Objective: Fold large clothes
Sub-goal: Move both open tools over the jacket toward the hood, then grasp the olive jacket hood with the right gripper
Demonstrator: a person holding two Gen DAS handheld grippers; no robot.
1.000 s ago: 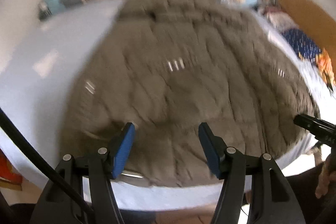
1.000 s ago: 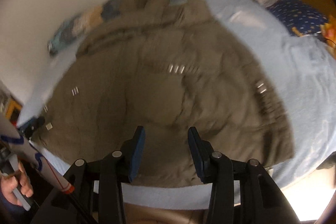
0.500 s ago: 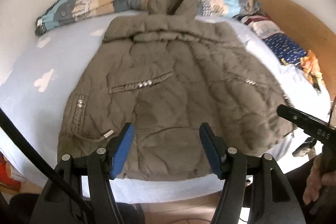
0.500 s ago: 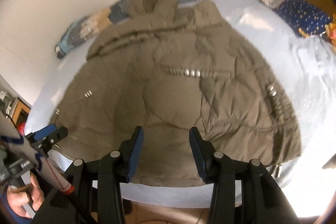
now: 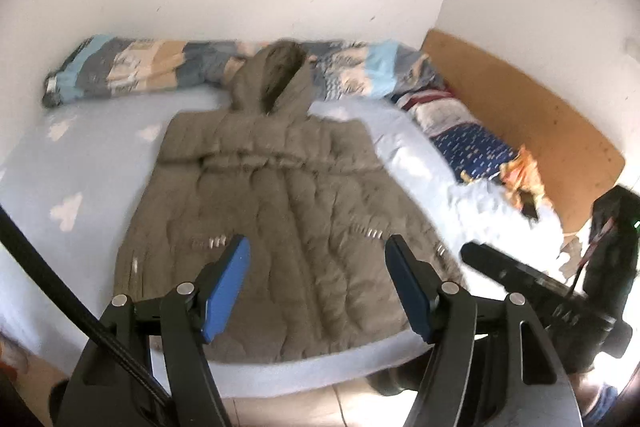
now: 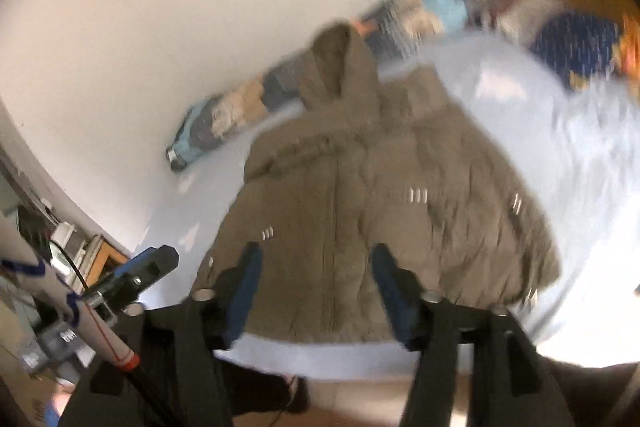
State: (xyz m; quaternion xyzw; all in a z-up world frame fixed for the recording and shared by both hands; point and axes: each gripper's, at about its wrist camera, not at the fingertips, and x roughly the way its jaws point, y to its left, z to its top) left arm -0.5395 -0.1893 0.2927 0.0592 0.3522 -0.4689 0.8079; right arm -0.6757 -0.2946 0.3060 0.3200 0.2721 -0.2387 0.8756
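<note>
Ahead, toward twelve o'clock of both grippers, the olive hooded jacket (image 5: pixel 280 211) lies flat on the bed (image 5: pixel 60 167); left gripper (image 5: pixel 318 287) and right gripper (image 6: pixel 316 291) hover wide open, holding nothing.

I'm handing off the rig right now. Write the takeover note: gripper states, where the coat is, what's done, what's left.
Left gripper: open, empty, held above the near edge of the bed.
Right gripper: open, empty, also over the near edge.
Coat: olive hooded puffer, spread flat on the light blue bed sheet, hood toward the wall, hem nearest you. Neither gripper touches it.
Done: coat laid out; no fold visible.
Left: all folding, probably starting by bringing the sides in, then hem toward hood.
</note>
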